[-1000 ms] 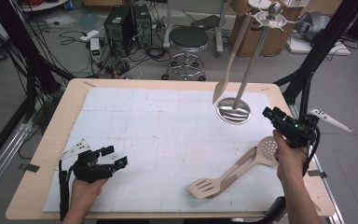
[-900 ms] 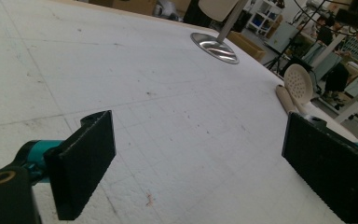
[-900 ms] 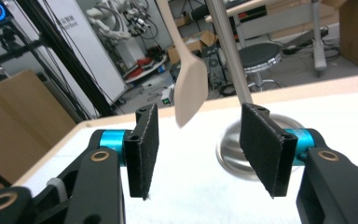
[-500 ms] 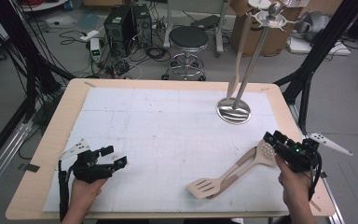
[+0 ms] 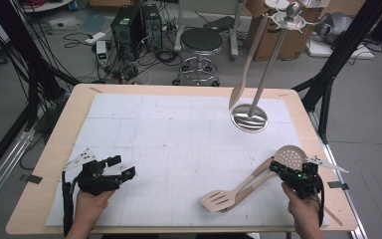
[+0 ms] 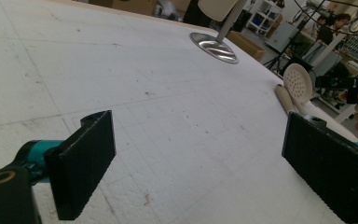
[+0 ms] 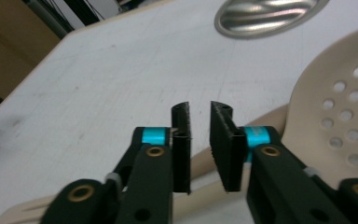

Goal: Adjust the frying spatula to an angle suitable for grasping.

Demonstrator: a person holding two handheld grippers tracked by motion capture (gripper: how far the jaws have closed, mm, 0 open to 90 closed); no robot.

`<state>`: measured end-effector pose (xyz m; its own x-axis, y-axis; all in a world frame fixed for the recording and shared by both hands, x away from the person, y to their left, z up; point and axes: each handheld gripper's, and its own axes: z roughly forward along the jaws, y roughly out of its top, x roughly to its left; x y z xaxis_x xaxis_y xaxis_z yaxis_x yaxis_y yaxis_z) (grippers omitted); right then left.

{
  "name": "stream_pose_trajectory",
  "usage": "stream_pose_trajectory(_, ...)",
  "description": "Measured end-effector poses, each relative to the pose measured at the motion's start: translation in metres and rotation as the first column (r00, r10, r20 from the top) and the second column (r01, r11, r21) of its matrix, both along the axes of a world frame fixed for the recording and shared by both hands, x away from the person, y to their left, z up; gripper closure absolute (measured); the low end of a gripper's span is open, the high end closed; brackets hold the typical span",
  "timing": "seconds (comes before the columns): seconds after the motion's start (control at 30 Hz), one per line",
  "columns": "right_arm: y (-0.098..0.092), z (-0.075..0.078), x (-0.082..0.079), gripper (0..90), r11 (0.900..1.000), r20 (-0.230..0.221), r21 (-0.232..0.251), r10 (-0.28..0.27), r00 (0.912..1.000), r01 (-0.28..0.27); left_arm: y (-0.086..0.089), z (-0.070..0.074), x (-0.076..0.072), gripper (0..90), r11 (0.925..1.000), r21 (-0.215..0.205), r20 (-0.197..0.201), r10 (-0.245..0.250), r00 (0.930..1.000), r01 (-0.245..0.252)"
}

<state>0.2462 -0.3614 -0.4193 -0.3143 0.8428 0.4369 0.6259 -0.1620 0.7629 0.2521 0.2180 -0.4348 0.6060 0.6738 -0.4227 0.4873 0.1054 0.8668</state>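
Note:
A beige slotted spatula [image 5: 219, 199] and a beige perforated spoon [image 5: 288, 157] lie crossed on the white mat at the right front. My right gripper [image 5: 274, 169] hangs low over their handles, just left of the spoon's round head [image 7: 345, 116]. In the right gripper view its jaws [image 7: 200, 108] have just been closing and stand a narrow gap apart. Nothing is between the pads, and a beige handle [image 7: 205, 161] runs under them. My left gripper [image 5: 122, 167] rests at the left front, wide open [image 6: 196, 163] and holding nothing.
A steel utensil stand rises from its round base [image 5: 248, 118] at the back right, with a beige spatula [image 5: 243, 74] hanging from it. The white mat [image 5: 179, 139] covers a wooden table [image 5: 49, 159]. A stool [image 5: 201, 42] and cables lie on the floor beyond.
My right gripper has come down and toward the near edge, from beside the stand base to just over the utensil handles, and its jaws are narrower. The left gripper has stayed put.

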Motion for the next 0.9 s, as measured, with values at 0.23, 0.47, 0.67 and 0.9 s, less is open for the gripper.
stream_pose_trajectory(0.23,0.009,-0.013,0.006,89.8,0.996,-0.043,-0.076,0.051,0.9978,-0.054,0.000,0.001,-0.001,10.2,1.0000,0.003,0.005,-0.001,1.0000,0.001)
stream_pose_trajectory(0.47,0.024,-0.023,0.009,89.9,0.984,-0.091,-0.144,0.088,0.9920,-0.100,0.001,0.001,-0.002,10.2,1.0000,0.003,0.007,0.002,1.0000,-0.002)
stream_pose_trajectory(0.67,0.022,-0.029,0.012,89.9,0.991,-0.137,-0.092,0.084,0.9870,-0.097,0.003,0.001,-0.003,10.2,1.0000,-0.003,0.008,0.005,1.0000,-0.005)
stream_pose_trajectory(0.9,0.020,-0.032,0.016,89.9,0.995,-0.185,-0.052,0.079,0.9796,-0.090,0.001,0.001,-0.003,10.2,1.0000,0.001,0.007,0.002,1.0000,-0.002)
